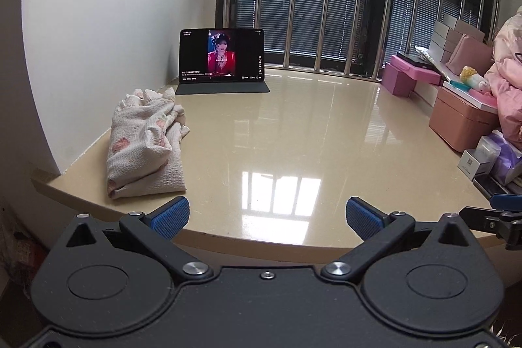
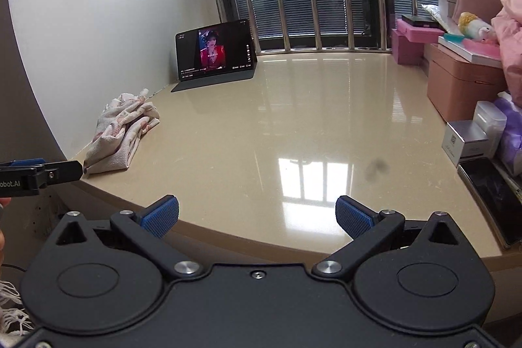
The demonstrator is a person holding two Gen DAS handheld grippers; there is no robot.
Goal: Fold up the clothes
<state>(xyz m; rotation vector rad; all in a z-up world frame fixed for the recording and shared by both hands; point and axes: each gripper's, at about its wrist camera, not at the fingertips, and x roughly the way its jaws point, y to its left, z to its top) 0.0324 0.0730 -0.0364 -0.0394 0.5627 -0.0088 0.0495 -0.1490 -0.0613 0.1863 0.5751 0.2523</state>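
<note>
Folded floral cloth (image 1: 145,145) at the beige table's (image 1: 293,126) left edge by the wall, near a tablet (image 1: 222,57); left gripper (image 1: 267,217) and right gripper (image 2: 257,216) both spread, holding nothing.

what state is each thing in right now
garment: folded into a loose bundle, lying at the table's left edge, untouched
tablet: propped upright, screen on, showing a video
left tool: open, holding nothing
right tool: open, holding nothing
phone: lying flat, screen dark
table: bare in the middle
</note>
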